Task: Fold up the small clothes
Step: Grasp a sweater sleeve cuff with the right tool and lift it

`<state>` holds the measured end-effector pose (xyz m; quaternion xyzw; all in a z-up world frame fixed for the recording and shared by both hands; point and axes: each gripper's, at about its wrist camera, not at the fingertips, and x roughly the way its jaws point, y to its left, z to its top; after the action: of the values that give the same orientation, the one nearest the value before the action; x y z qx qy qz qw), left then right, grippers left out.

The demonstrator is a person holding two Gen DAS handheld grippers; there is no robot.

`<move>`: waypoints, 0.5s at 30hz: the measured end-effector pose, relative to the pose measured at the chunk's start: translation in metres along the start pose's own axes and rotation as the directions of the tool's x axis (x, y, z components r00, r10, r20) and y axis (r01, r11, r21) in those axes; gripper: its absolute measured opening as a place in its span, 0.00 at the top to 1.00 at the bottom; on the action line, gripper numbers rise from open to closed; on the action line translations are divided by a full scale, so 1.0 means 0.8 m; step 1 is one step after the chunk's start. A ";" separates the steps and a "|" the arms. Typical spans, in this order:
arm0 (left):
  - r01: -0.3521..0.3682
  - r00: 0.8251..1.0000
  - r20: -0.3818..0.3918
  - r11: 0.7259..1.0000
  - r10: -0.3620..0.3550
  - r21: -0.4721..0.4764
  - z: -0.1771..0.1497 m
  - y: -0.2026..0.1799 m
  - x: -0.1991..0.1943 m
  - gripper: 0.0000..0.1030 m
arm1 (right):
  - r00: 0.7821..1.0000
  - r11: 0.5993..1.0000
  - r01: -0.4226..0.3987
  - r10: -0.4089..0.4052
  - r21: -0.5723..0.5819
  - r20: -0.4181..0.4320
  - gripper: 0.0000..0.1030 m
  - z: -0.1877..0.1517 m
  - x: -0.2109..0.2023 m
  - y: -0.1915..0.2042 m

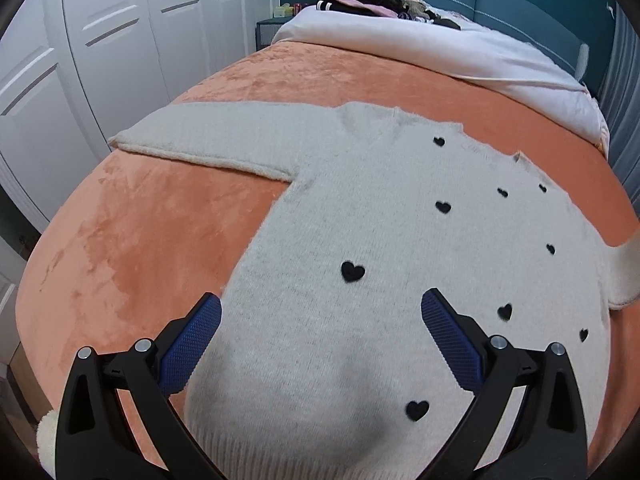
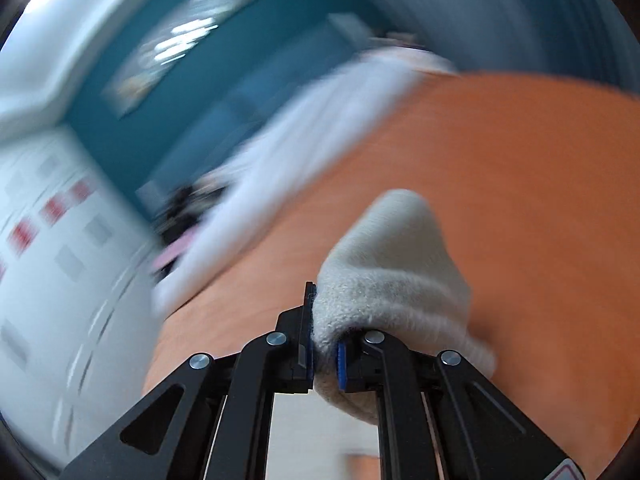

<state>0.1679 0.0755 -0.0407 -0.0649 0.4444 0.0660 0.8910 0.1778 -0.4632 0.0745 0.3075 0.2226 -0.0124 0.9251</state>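
A fuzzy cream knit sweater with small black hearts [image 1: 384, 280] lies spread flat on an orange plush blanket [image 1: 132, 248] covering the bed, beside white panelled wardrobe doors [image 1: 100, 40] and a teal wall. The left gripper [image 1: 320, 320] hovers wide open above its hem, holding nothing. The right gripper [image 2: 324, 352] is clamped on a bunched cream sleeve [image 2: 392, 280], its surroundings blurred.

Both grippers, left [image 1: 321, 318] and right [image 2: 323, 354], have black angular linkages, silver rivets and blue textured jaws
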 end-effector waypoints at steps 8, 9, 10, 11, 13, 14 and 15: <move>0.219 0.975 -0.018 0.971 -0.222 -0.099 0.063 -0.008 0.033 0.05 | 0.878 0.941 -0.241 0.107 -0.237 -0.466 0.76 -0.226 0.183 0.202; 0.257 0.964 -0.030 0.959 -0.263 -0.118 0.068 -0.012 0.045 0.05 | 0.865 0.947 -0.217 0.075 -0.236 -0.496 0.76 -0.247 0.195 0.196; 0.278 0.957 -0.042 0.951 -0.286 -0.134 0.072 -0.016 0.055 0.05 | 0.861 0.954 -0.188 0.046 -0.234 -0.507 0.76 -0.261 0.199 0.186; 0.304 0.948 -0.051 0.941 -0.314 -0.149 0.077 -0.022 0.068 0.05 | 0.867 0.963 -0.161 0.034 -0.215 -0.497 0.75 -0.267 0.191 0.173; 0.322 0.937 -0.076 0.930 -0.340 -0.179 0.084 -0.034 0.100 0.05 | 0.885 0.978 -0.143 0.057 -0.153 -0.463 0.68 -0.251 0.170 0.147; 0.329 0.932 -0.090 0.924 -0.351 -0.196 0.088 -0.040 0.119 0.05 | 0.906 0.986 -0.110 0.047 -0.125 -0.420 0.57 -0.241 0.147 0.129; 0.331 0.928 -0.107 0.920 -0.358 -0.212 0.089 -0.046 0.135 0.05 | 0.926 0.991 -0.075 0.028 -0.109 -0.378 0.46 -0.232 0.131 0.109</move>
<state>0.2946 0.0581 -0.0821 -0.2316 0.4807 -0.0547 0.8440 0.2112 -0.2734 -0.0526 0.2531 0.3875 0.0844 0.8824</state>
